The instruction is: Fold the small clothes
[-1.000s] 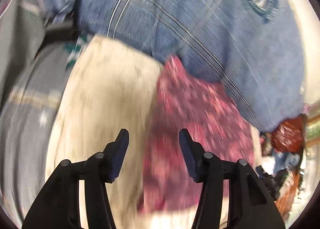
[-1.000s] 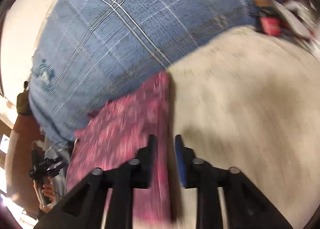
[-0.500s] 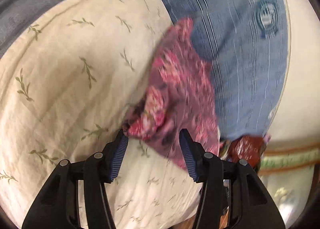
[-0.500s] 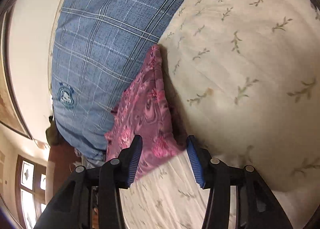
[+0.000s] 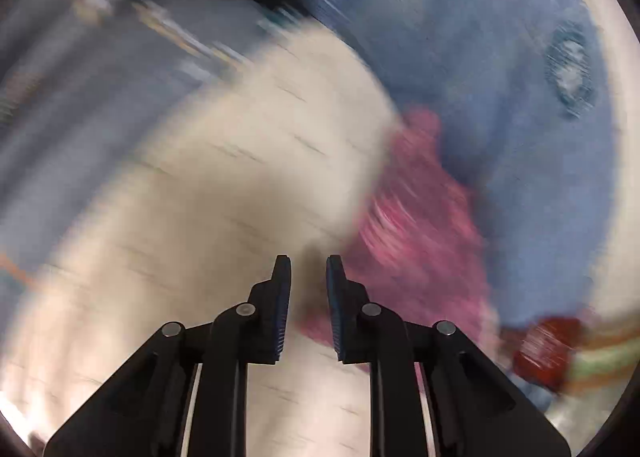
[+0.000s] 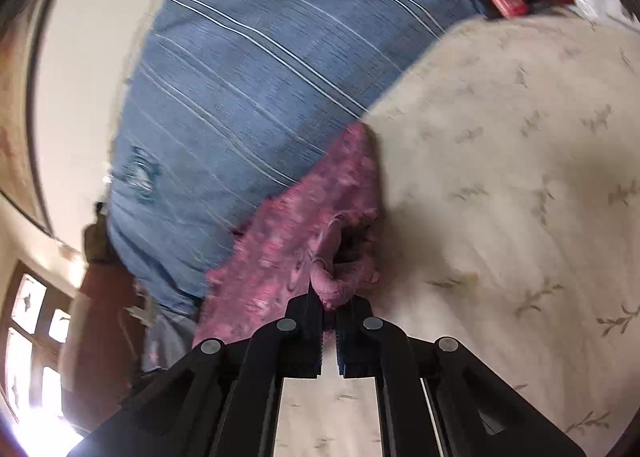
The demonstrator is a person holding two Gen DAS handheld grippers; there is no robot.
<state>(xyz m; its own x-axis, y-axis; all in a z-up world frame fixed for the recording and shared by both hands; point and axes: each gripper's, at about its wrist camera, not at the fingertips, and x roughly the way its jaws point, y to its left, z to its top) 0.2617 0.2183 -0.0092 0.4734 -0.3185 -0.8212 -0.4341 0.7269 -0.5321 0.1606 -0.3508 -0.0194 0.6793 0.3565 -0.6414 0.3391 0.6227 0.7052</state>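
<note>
I am holding the right gripper (image 6: 329,307) low over the cream sheet (image 6: 520,185), and its jaws are pinched on a bunched corner of the pink cloth (image 6: 308,225), with a roll of fabric poking up between the blue pads. The cloth is lying along the seam where the sheet is meeting the blue blanket (image 6: 248,69), one long edge touching the sheet and the rest spreading over the blanket. A dark fold is gaping in the cloth just ahead of my fingertips.

Through the left wrist camera everything is smearing with motion blur. The left gripper (image 5: 308,269) is hovering with its jaws narrowed but with a clear gap between them; I am seeing sheet (image 5: 224,185) and shadow through that gap, and nothing is caught there. The cloth (image 5: 416,225) is sitting just right of the right-hand pad, and lower down its edge is running behind that finger; I cannot tell whether it is touching. The blanket (image 5: 500,69) is filling the upper right, with a round badge (image 5: 570,69) on it, and a grey striped fabric (image 5: 80,105) is streaking across the upper left.

At the top right of the right view, a red box (image 6: 507,1) is sitting among clutter beyond the sheet. A window (image 6: 36,337) is glowing at the lower left.
</note>
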